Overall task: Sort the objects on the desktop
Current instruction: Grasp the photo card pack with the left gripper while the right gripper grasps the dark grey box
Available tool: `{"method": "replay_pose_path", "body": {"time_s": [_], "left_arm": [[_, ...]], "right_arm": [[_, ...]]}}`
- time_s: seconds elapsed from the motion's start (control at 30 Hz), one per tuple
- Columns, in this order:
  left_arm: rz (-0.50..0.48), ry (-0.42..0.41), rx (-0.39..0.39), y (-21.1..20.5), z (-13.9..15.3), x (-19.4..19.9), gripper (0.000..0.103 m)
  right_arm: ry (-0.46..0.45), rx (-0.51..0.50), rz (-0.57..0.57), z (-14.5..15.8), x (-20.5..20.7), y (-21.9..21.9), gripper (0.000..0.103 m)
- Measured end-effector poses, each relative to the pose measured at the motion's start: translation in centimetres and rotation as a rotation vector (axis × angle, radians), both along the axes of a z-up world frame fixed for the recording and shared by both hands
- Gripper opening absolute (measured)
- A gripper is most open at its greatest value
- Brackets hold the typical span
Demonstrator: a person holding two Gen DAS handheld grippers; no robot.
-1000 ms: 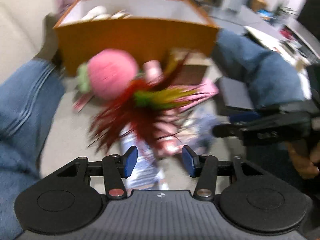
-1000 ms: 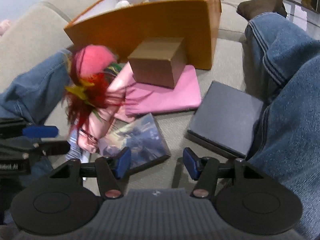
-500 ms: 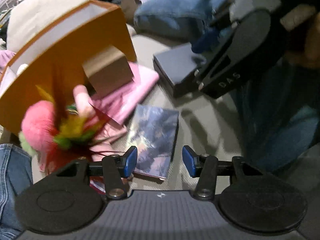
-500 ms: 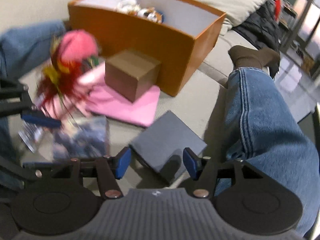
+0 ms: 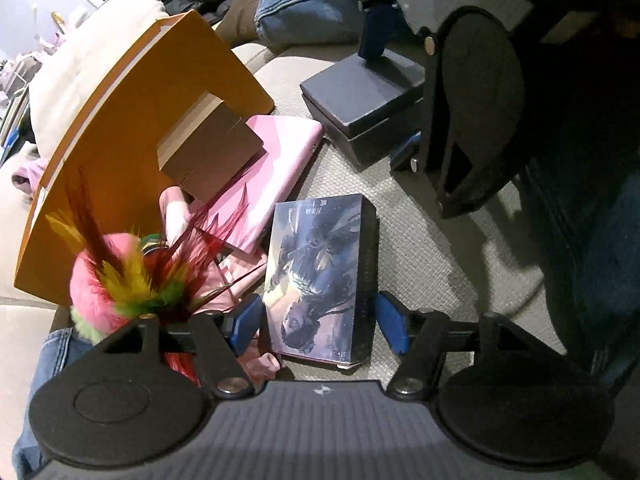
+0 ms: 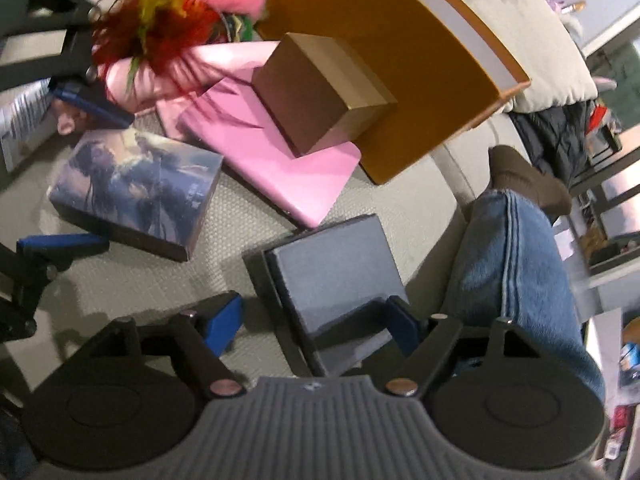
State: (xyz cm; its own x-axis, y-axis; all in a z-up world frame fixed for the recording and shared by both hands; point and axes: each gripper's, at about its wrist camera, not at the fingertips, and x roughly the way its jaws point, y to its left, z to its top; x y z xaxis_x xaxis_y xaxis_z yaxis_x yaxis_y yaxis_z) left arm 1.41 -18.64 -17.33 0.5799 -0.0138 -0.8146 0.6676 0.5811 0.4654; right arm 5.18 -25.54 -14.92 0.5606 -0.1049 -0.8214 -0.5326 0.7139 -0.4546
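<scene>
Boxes are the matter here. Lying flat on the woven beige cushion (image 5: pixel 420 248), the illustrated blue-grey rectangular box with a printed figure on its lid (image 5: pixel 320 276) runs lengthwise straight out from the left gripper (image 5: pixel 316 322). Its near end sits between the two blue pads, which stand spread on either side of it and seem not yet to press its long edges. The next move looks like a squeeze across the short width, so that axis is well lined up.

The right gripper (image 6: pixel 316 320) is likewise spread, straddling the near end of the dark navy flat lidded box (image 6: pixel 336 276); whether its pads touch the sides I cannot tell. Each box is nearest its own gripper, and the two lie close together with a strip of cushion between.

Beyond them a pink flat folder (image 5: pixel 276 160) carries a small brown cardboard cube (image 5: pixel 208 156), which seems to rest against the tall orange open bin (image 5: pixel 120 152). A pink plush ball with red, yellow and green feathers (image 5: pixel 120 284) sits just left of the left gripper.

Denim-clad legs (image 6: pixel 516 264) flank the cushion; past them the room is cluttered and indistinct.
</scene>
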Motion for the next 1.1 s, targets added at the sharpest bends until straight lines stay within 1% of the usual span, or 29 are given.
{"method": "replay_pose_path", "body": {"time_s": [0.07, 0.1, 0.13, 0.17, 0.23, 0.27, 0.3, 0.33, 0.37, 0.4, 0.47, 0.53, 0.57, 0.6, 0.67, 0.77, 0.83, 0.87, 0.9, 0.93, 1.0, 1.03, 1.1], "left_arm": [[-0.003, 0.000, -0.003, 0.1, 0.1, 0.1, 0.074], [0.001, 0.000, -0.013, 0.2, 0.1, 0.2, 0.070], [0.011, 0.005, -0.028, 0.3, 0.3, 0.5, 0.069], [0.024, 0.019, -0.051, 0.6, 0.7, 0.7, 0.069], [0.040, 0.037, -0.092, 1.2, 1.3, 1.1, 0.068], [0.038, 0.051, -0.118, 1.5, 1.6, 1.1, 0.056], [0.034, 0.047, -0.138, 1.7, 2.1, 1.0, 0.048], [0.030, 0.045, -0.162, 1.9, 2.7, 1.0, 0.044], [0.036, 0.046, -0.187, 2.2, 3.1, 1.2, 0.040], [0.060, 0.063, -0.226, 2.6, 3.6, 1.6, 0.038], [0.136, 0.123, -0.320, 3.9, 4.5, 2.8, 0.037], [0.216, 0.172, -0.423, 5.6, 5.5, 4.1, 0.032], [0.248, 0.187, -0.461, 6.3, 5.9, 4.5, 0.029], [0.281, 0.204, -0.500, 7.0, 6.2, 5.1, 0.027], [0.312, 0.229, -0.543, 8.0, 6.2, 5.9, 0.027], [0.333, 0.237, -0.565, 8.6, 6.4, 6.3, 0.027], [0.332, 0.227, -0.551, 8.3, 6.7, 6.4, 0.028], [0.319, 0.216, -0.529, 7.9, 6.8, 6.4, 0.028], [0.305, 0.202, -0.501, 7.3, 6.8, 6.2, 0.029], [0.292, 0.179, -0.465, 6.8, 6.9, 6.1, 0.029], [0.283, 0.152, -0.413, 5.9, 6.5, 6.5, 0.030], [0.285, 0.147, -0.398, 5.6, 6.2, 6.7, 0.030], [0.284, 0.142, -0.387, 5.2, 5.9, 6.9, 0.030]], "right_arm": [[0.000, 0.006, -0.004, 0.1, 0.1, 0.0, 0.079], [-0.002, 0.008, -0.006, 0.2, 0.1, -0.1, 0.078], [-0.011, 0.012, -0.014, 0.3, 0.1, -0.2, 0.076], [-0.021, 0.023, -0.030, 0.5, 0.2, -0.4, 0.070], [-0.014, 0.073, -0.058, 1.0, 0.3, -1.0, 0.070], [-0.012, 0.101, -0.072, 1.1, 0.4, -1.4, 0.069], [-0.014, 0.131, -0.084, 1.6, 0.5, -1.7, 0.065], [-0.017, 0.156, -0.095, 1.9, 0.6, -1.9, 0.064], [-0.015, 0.191, -0.111, 2.5, 0.8, -2.4, 0.060], [-0.013, 0.225, -0.130, 3.1, 1.0, -2.8, 0.057], [-0.009, 0.301, -0.178, 4.1, 1.6, -3.9, 0.052], [0.006, 0.397, -0.249, 5.3, 2.2, -5.6, 0.048], [0.026, 0.458, -0.285, 5.7, 2.6, -6.5, 0.047], [0.056, 0.536, -0.322, 6.2, 2.9, -7.6, 0.046], [0.102, 0.643, -0.378, 6.6, 3.2, -9.0, 0.046], [0.132, 0.728, -0.448, 6.2, 3.5, -10.4, 0.046], [0.139, 0.760, -0.482, 6.2, 3.7, -10.9, 0.046], [0.134, 0.753, -0.485, 6.4, 3.8, -10.8, 0.045], [0.124, 0.728, -0.478, 6.6, 3.9, -10.4, 0.044], [0.108, 0.680, -0.473, 6.7, 4.2, -10.1, 0.044], [0.060, 0.538, -0.476, 6.5, 4.7, -8.9, 0.040], [0.049, 0.506, -0.470, 6.4, 5.0, -8.6, 0.040], [0.032, 0.498, -0.448, 6.2, 5.2, -8.1, 0.038]]}}
